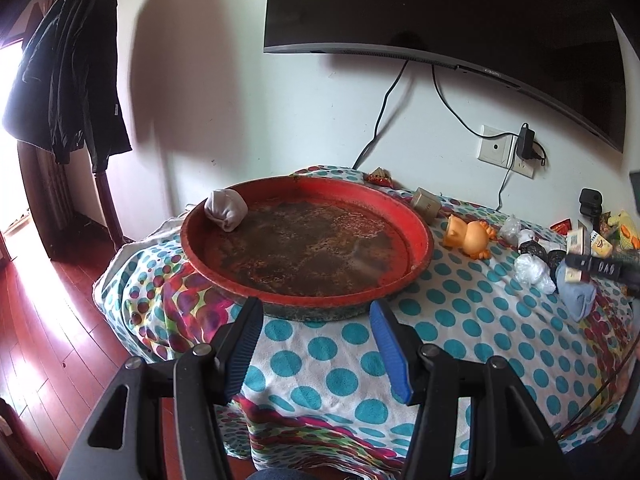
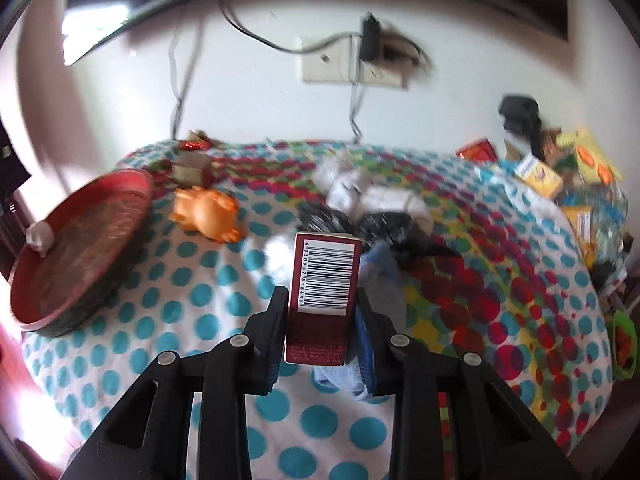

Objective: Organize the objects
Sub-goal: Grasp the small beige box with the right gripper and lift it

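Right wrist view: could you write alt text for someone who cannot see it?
A hand-held gripper is shut on a dark red box, barcode facing the camera, above a polka-dot tablecloth. Beyond lie an orange toy and bundled socks; a red tray sits left, holding one grey bundle.

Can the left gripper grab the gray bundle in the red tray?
Probably yes. The left gripper is open and empty, facing the red tray. The gray bundle sits at the far rim with nothing covering it, so it only needs to reach across.
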Motion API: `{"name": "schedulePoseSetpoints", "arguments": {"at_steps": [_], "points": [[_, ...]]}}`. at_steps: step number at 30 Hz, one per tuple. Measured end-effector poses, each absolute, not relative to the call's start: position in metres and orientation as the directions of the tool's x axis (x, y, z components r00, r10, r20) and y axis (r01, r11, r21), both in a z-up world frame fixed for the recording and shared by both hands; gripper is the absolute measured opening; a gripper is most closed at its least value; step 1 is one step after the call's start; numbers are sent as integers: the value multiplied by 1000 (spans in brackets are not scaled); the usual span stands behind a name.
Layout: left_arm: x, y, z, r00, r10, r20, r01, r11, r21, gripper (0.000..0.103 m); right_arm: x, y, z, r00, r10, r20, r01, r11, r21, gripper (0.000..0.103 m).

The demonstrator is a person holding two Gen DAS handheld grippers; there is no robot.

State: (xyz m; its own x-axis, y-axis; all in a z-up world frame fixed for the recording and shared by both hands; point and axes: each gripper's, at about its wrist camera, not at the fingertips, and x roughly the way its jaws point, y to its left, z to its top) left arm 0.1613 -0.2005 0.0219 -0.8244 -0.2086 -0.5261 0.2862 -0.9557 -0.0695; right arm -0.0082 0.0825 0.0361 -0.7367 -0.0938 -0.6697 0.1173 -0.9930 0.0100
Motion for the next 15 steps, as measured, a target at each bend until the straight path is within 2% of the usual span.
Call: {"name": "schedulePoseSetpoints", "arguments": {"at_steps": [11,15], "points": [[160,-206,20,-816,-198,-543,292,-952,-91,57,-29,52,145,-797,-202,-569,254,-967,-12,29],[159,-205,18,-811,-192,-552,288,-953,-91,57,-40,56,156,-750,-272,-603,300,-952,57,30]]}}
